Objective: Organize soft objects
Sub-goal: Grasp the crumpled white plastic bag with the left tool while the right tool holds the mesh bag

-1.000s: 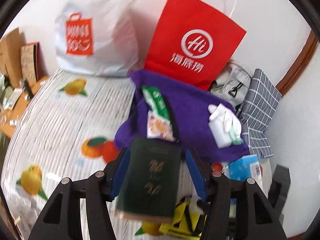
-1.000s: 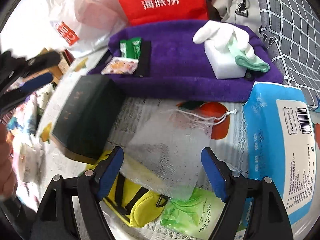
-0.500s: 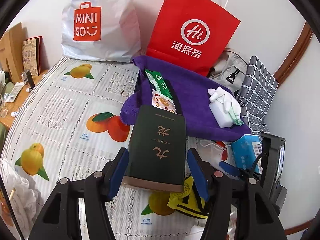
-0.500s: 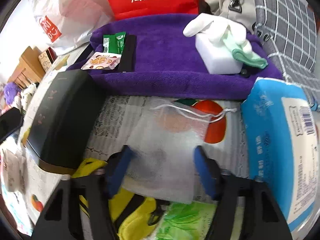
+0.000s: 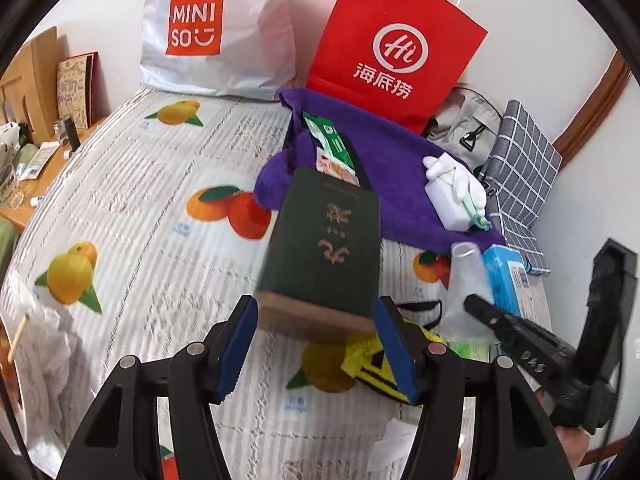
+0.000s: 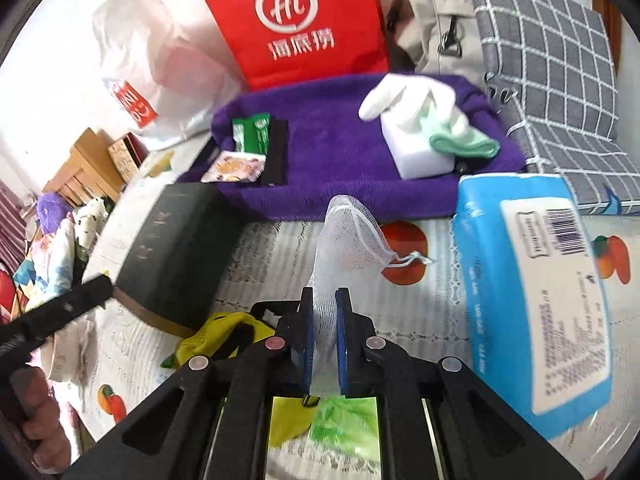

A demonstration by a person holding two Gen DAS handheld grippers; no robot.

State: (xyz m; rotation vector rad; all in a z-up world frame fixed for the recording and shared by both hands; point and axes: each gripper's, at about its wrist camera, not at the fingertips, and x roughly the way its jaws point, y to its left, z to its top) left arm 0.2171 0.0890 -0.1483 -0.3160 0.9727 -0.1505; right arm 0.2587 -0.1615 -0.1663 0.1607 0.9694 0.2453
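My right gripper (image 6: 324, 312) is shut on a white mesh drawstring bag (image 6: 344, 236), which stands up bunched between the blue pads above the bed. The left wrist view shows that same gripper (image 5: 476, 306) and bag (image 5: 464, 280) at the right. My left gripper (image 5: 316, 344) is shut on a dark green book (image 5: 324, 252) with gold characters, held off the fruit-print bedspread (image 5: 140, 208). Beyond lies a purple towel (image 6: 340, 160) carrying snack packets (image 6: 252, 136) and a white sponge block (image 6: 420, 152) draped with white and green cloths.
A blue tissue pack (image 6: 532, 280) lies right of the mesh bag. A yellow pouch (image 6: 224, 328) and a green packet (image 6: 340, 428) sit under my right gripper. A red paper bag (image 5: 396, 44), a white shopping bag (image 5: 216, 28), a beige bag (image 6: 432, 20) and a grey checked cushion (image 6: 552, 92) line the wall.
My right gripper shut on the mesh bag and raised it off the bed into a bunched cone. My left gripper shifted slightly, the book still in it.
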